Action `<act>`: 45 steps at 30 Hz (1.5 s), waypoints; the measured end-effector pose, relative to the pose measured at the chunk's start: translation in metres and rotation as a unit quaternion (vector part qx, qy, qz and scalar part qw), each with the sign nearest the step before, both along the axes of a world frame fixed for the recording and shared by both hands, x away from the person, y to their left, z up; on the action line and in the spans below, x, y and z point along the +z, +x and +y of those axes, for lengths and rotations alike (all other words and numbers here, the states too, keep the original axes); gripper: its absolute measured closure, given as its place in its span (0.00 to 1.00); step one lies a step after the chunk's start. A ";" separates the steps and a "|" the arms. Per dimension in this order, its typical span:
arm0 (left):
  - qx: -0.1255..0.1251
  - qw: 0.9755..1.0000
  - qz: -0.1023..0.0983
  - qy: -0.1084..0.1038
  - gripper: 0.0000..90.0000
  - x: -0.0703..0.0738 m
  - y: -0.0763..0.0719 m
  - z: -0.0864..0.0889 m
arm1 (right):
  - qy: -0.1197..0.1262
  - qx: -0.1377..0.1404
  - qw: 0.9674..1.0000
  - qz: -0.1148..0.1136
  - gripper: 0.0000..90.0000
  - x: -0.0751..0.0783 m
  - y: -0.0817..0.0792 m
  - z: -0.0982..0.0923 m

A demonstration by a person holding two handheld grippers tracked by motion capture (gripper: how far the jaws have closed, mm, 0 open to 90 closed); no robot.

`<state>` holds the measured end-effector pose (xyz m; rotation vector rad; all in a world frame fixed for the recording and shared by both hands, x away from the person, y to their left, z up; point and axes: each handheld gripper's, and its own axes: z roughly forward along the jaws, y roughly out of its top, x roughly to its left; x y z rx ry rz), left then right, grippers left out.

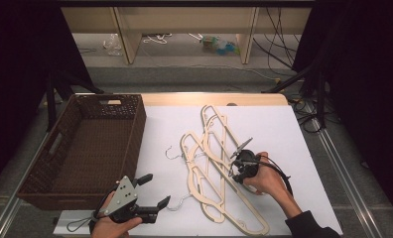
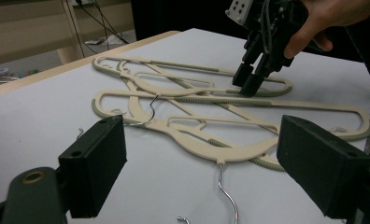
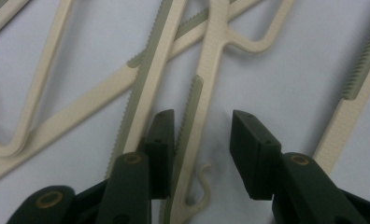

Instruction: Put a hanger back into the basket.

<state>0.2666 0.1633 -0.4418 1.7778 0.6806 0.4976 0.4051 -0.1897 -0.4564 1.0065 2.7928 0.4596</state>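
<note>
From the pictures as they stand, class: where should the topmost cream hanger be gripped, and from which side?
Probably on its straight bar, from above. The right tool already stands open astride that bar, which is thin and lies flat on the white table; the tangled hangers cross elsewhere.

We see even overhead light on white table point(image 1: 284, 129), surroundings falling to near black. Soft shadows under hangers point(image 1: 219, 168). High view slightly soft, grainy. Left gripper's jaws blur close to lens; right gripper view soft throughout, faint shadow between jaws.
</note>
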 end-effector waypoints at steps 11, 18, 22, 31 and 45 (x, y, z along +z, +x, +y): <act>-0.004 1.000 -0.005 0.005 0.18 0.001 0.000 0.000 | -0.005 -0.005 1.000 0.006 0.84 -0.001 0.008 0.012; -0.003 1.000 -0.006 0.005 0.18 0.001 0.000 0.000 | -0.007 -0.022 1.000 0.001 0.89 0.004 0.012 -0.003; -0.004 1.000 -0.009 0.008 0.18 0.002 0.001 -0.001 | -0.005 -0.008 1.000 -0.006 0.89 0.017 0.009 -0.012; 0.005 1.000 -0.019 0.018 0.18 0.003 0.010 -0.004 | 0.007 0.042 0.999 0.019 0.89 0.049 -0.017 -0.032; -0.064 0.982 -0.019 0.175 0.28 -0.005 0.075 -0.071 | 0.011 0.091 0.995 0.032 0.89 0.070 -0.058 -0.048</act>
